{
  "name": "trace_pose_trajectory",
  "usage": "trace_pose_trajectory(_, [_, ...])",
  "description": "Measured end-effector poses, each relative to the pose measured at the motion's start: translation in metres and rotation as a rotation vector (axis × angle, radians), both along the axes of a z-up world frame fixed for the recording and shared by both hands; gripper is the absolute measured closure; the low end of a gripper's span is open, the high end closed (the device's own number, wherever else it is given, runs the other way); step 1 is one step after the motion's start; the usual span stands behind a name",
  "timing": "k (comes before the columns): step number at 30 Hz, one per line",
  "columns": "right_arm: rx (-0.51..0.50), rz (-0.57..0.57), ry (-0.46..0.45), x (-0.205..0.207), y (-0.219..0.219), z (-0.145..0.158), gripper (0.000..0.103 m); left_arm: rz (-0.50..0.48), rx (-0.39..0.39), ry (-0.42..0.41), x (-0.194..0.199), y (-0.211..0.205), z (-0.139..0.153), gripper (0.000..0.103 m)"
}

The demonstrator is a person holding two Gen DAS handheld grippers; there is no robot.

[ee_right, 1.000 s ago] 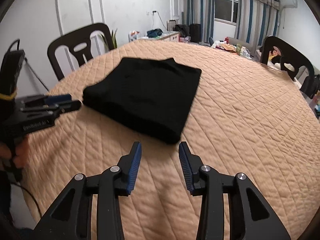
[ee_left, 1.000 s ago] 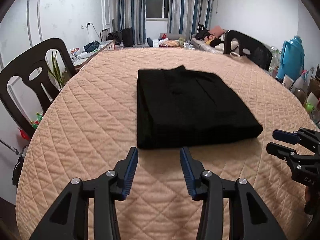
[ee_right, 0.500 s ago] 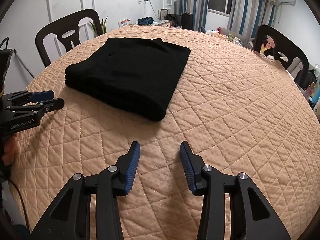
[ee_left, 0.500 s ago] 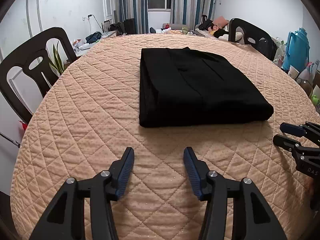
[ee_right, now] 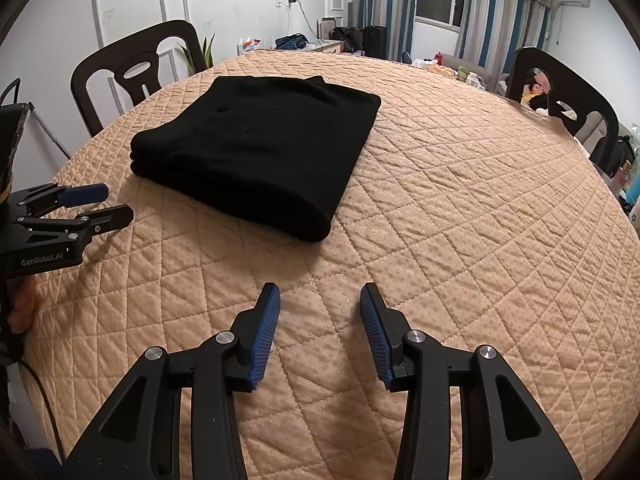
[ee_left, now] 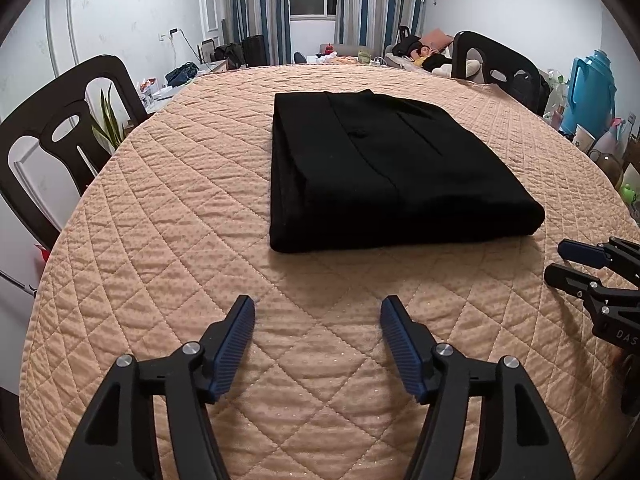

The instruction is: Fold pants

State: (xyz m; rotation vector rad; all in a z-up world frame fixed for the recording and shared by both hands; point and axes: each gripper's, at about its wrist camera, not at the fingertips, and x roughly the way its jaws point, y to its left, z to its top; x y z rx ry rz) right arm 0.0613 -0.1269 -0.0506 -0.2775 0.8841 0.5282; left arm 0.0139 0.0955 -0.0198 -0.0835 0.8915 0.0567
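The black pants [ee_left: 384, 172] lie folded into a flat rectangular stack on the round table's peach quilted cover [ee_left: 168, 216]; they also show in the right wrist view [ee_right: 260, 148]. My left gripper [ee_left: 316, 308] is open and empty, above the cover just short of the stack's near edge; it also shows at the left of the right wrist view [ee_right: 114, 204]. My right gripper [ee_right: 320, 294] is open and empty, near the stack's right corner; it also shows at the right edge of the left wrist view [ee_left: 558, 258].
Dark chairs stand at the table's left [ee_left: 52, 136] and far right [ee_left: 496, 68]. A blue jug [ee_left: 592, 88] and small items stand beyond the right edge. A sofa with a person [ee_left: 424, 52] and curtains are at the back.
Both grippers have drawn back a little from the folded pants and tilted down toward the table. The left gripper's jaws have opened wider. The pants have not moved.
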Motion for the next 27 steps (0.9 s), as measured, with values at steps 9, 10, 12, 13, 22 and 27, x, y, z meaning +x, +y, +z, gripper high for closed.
trace_pose_trajectory(9, [0.000, 0.000, 0.000, 0.0002, -0.0001, 0.0000, 0.060, 0.002, 0.010, 0.003, 0.0007, 0.0008, -0.0011, 0.029])
trace_pose_trajectory(10, [0.000, 0.000, 0.000, 0.0003, -0.0001, 0.0000, 0.060, 0.008, 0.011, 0.006, 0.0010, 0.0014, -0.0016, 0.026])
trace_pose_trajectory(12, [-0.001, 0.000, 0.000, 0.0003, -0.0001, 0.0000, 0.060, 0.011, 0.004, 0.009, 0.0017, 0.0027, -0.0023, 0.024])
trace_pose_trajectory(13, [-0.001, 0.000, 0.000, 0.0002, -0.0001, 0.0000, 0.060, 0.010, 0.005, 0.010, 0.0019, 0.0024, -0.0024, 0.024])
trace_pose_trajectory(22, [-0.001, 0.000, 0.000, 0.0003, -0.0001, 0.0001, 0.060, 0.011, 0.011, 0.011, 0.0020, 0.0012, -0.0022, 0.024])
trace_pose_trajectory(27, [-0.001, 0.000, 0.000, 0.0003, -0.0002, 0.0001, 0.060, 0.011, 0.012, 0.011, 0.0021, 0.0011, -0.0022, 0.024])
